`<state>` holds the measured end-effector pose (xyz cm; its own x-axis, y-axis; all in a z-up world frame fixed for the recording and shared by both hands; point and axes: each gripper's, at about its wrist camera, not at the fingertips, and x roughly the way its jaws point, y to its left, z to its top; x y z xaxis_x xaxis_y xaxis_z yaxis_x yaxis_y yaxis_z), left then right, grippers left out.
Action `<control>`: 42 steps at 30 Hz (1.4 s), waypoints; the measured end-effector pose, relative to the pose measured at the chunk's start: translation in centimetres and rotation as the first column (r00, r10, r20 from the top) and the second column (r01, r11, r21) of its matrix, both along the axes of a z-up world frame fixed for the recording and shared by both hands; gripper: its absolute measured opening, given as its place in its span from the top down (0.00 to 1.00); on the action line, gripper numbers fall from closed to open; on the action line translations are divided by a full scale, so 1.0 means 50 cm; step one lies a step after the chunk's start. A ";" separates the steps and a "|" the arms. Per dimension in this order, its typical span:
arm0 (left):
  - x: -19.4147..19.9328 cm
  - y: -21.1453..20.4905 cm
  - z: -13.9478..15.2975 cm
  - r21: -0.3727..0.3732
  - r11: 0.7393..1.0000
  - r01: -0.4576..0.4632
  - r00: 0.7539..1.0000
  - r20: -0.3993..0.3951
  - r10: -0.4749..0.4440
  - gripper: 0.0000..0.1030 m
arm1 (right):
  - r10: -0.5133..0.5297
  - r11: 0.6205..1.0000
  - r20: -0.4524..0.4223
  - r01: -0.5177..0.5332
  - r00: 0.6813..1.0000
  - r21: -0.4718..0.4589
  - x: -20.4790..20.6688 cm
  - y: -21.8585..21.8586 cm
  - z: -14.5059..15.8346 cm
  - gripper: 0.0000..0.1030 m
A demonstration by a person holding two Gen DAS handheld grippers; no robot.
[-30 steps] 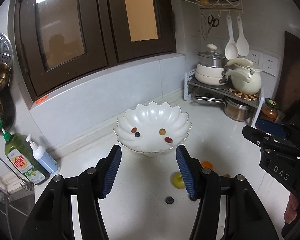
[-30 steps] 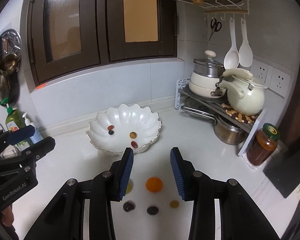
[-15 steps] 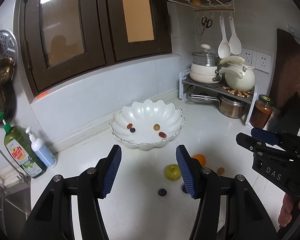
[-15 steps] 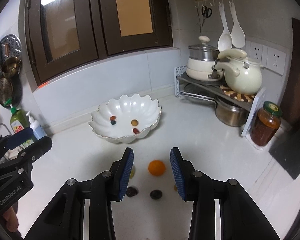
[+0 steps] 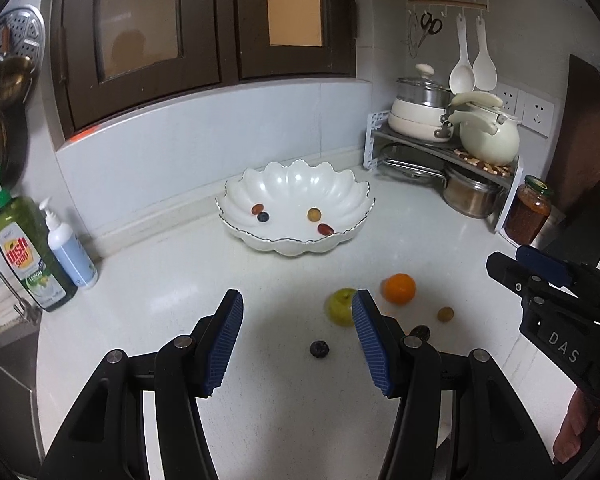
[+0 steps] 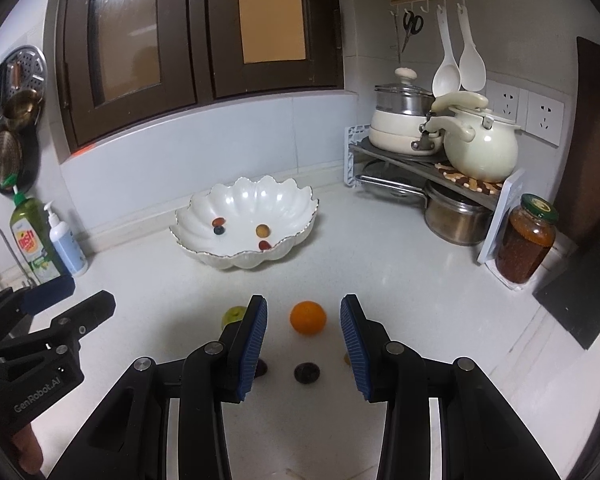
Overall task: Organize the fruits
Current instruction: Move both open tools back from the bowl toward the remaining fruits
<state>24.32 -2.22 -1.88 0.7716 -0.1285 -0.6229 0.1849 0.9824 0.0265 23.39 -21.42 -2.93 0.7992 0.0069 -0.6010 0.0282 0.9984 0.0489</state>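
Right gripper [image 6: 303, 330] stood partly open, empty, with the orange [image 6: 307, 317] just ahead between its jaws. Left gripper [image 5: 296, 330] was wider, empty, with the green fruit [image 5: 341, 307] at its right pad. The orange looked firm, round and roll-prone: grip across its widest part.

Home kitchen, corner of a white countertop [image 6: 380, 248]. Evidence: dark wood cabinets [image 6: 196, 40] w/ glass doors above a pale tiled backsplash; corner rack [image 6: 404, 160] w/ stacked pots [image 6: 400, 120] and a cream kettle [image 6: 480, 148]; steel pot [image 6: 456, 220] beneath. Scissors [image 6: 411, 26] and two white ladles [image 6: 458, 60] hang from wall hooks; wall sockets [image 6: 524, 112] nearby. Dish soap bottle [image 5: 28, 256] and pump bottle [image 5: 70, 256] stand beside a sink edge [image 5: 4, 320]. Strainers [image 6: 8, 128] hang at left. Preserve jar [image 6: 526, 240] by rack.
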 end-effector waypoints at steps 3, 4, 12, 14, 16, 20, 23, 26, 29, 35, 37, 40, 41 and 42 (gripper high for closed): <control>-0.003 0.002 -0.014 0.005 1.000 -0.004 1.000 0.009 0.004 0.46 | 0.001 1.000 -0.004 -0.001 1.000 0.005 0.001 0.005 -0.012 0.61; -0.003 0.001 -0.019 0.008 1.000 -0.005 1.000 0.010 0.005 0.46 | 0.002 1.000 -0.005 -0.002 1.000 0.006 0.001 0.008 -0.016 0.61; 0.001 -0.002 -0.058 0.025 1.000 0.012 1.000 0.024 -0.012 0.46 | 0.001 1.000 -0.036 0.000 0.999 0.029 0.009 0.015 -0.052 0.61; 0.006 0.000 -0.068 0.017 1.000 0.019 1.000 0.018 -0.019 0.46 | -0.001 1.000 -0.042 0.002 0.999 0.027 0.010 0.017 -0.062 0.61; 0.008 -0.001 -0.077 0.020 1.000 0.022 0.999 0.024 -0.022 0.46 | -0.007 1.000 -0.048 0.008 0.999 0.019 0.012 0.019 -0.073 0.61; 0.014 -0.010 -0.095 0.046 0.998 0.042 0.998 0.037 -0.044 0.46 | -0.013 1.000 -0.066 0.013 0.998 0.008 0.018 0.022 -0.096 0.61; 0.020 -0.016 -0.114 0.060 0.996 0.062 0.998 0.027 -0.063 0.46 | -0.015 1.000 -0.080 0.016 0.997 0.009 0.023 0.021 -0.111 0.61; 0.028 -0.022 -0.134 0.070 0.994 0.082 0.997 0.008 -0.083 0.46 | -0.017 1.000 -0.095 0.018 0.995 0.011 0.027 0.019 -0.127 0.61; 0.038 -0.026 -0.152 0.088 0.991 0.097 0.995 -0.006 -0.097 0.46 | -0.015 1.000 -0.113 0.016 0.993 0.006 0.034 0.021 -0.145 0.61; 0.059 -0.031 -0.195 0.095 0.987 0.129 0.991 -0.058 -0.124 0.48 | -0.022 1.000 -0.152 0.024 0.988 0.008 0.047 0.018 -0.184 0.61; 0.068 -0.032 -0.208 0.097 0.986 0.138 0.988 -0.076 -0.131 0.48 | -0.023 1.000 -0.161 0.025 0.987 0.010 0.052 0.017 -0.193 0.61; 0.080 -0.034 -0.225 0.093 0.985 0.145 0.986 -0.100 -0.136 0.50 | -0.029 1.000 -0.174 0.030 0.984 0.005 0.062 0.018 -0.206 0.61; 0.083 -0.035 -0.230 0.092 0.985 0.147 0.985 -0.107 -0.136 0.50 | -0.031 0.999 -0.180 0.033 0.983 0.006 0.065 0.018 -0.210 0.61; 0.088 -0.036 -0.237 0.089 0.985 0.149 0.983 -0.117 -0.138 0.50 | -0.032 0.999 -0.184 0.034 0.982 0.008 0.069 0.017 -0.215 0.61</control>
